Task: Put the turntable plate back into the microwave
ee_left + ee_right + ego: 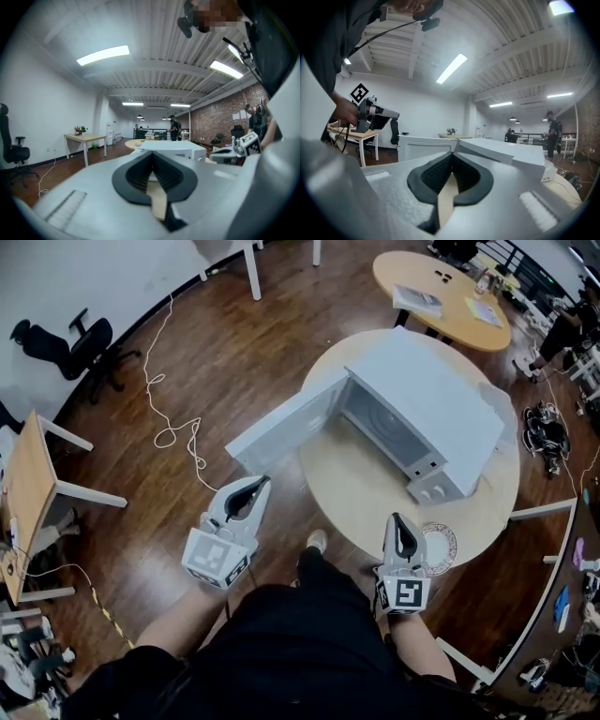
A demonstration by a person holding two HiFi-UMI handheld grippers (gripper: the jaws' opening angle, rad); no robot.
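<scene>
Here, left gripper (264, 482) and right gripper (395, 518) jaws together, empty; turntable plate (442, 546) partly behind right gripper.

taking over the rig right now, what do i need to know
Left gripper: shut, empty, held off the round table's left edge.
Right gripper: shut, empty, at the table's near edge beside the turntable plate.
Microwave: on the table, door swung open, no plate visible inside.
Plate: flat on the table, in front of the microwave's knob end.
Done: door open.
Left: pick up the plate and set it inside the microwave.
</scene>
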